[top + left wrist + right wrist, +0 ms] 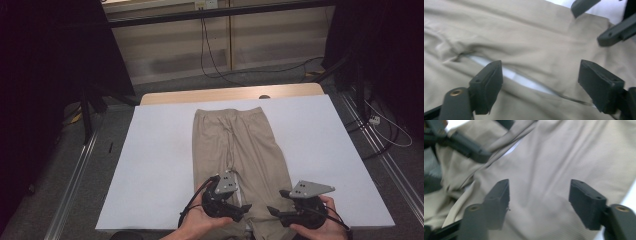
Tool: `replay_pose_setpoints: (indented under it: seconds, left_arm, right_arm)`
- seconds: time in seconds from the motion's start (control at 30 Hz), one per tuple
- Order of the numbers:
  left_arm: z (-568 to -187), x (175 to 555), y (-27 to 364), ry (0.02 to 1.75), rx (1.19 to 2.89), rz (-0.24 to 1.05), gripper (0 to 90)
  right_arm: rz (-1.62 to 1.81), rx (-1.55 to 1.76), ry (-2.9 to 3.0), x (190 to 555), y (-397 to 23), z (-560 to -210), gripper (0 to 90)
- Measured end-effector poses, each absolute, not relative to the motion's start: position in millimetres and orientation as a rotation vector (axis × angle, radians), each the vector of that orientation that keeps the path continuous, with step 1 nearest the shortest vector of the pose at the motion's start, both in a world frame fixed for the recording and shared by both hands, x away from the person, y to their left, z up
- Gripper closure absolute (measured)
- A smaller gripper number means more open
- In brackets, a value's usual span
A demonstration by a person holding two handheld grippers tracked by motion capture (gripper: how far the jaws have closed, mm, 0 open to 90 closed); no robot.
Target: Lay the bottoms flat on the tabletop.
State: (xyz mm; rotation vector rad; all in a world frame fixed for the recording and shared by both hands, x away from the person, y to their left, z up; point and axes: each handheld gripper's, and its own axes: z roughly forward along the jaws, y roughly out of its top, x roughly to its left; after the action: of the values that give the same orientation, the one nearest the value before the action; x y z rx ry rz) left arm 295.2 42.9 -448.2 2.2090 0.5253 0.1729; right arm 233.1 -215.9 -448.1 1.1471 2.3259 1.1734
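Note:
Beige trousers [235, 145] lie flat on the white table cover [155, 155], waistband at the far end and both legs running toward me. My left gripper [243, 210] hovers over the near end of the left leg, jaws open and pointing right. In the left gripper view the left gripper [540, 77] stands wide above the cloth [524, 32], where a white slit shows between the legs. My right gripper [277, 202] is open over the right leg's near end, pointing left. In the right gripper view the right gripper [540, 195] holds nothing over smooth fabric [554, 165].
A wooden table edge [230, 94] shows beyond the white cover. Metal rails [75, 175] run along the floor on both sides, and cables [215, 60] trail across the floor behind. Dark curtains close off both upper corners.

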Motion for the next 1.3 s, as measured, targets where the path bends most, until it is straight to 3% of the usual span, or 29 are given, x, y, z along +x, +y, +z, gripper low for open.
replay_pose_setpoints:
  seconds: [0.23,0.57,1.3]
  left_arm:
    - [-446,305,48,0.587,2.163,0.192,9.3]
    - [-437,317,94,0.643,2.078,0.274,7.0]
    - [-419,321,192,0.813,1.917,0.487,7.1]
  right_arm:
    - [1.229,1.23,2.195,246,-230,-443,18.7]
    - [1.282,1.238,2.09,259,-241,-434,7.7]
    - [1.262,1.252,1.893,259,-273,-429,7.5]
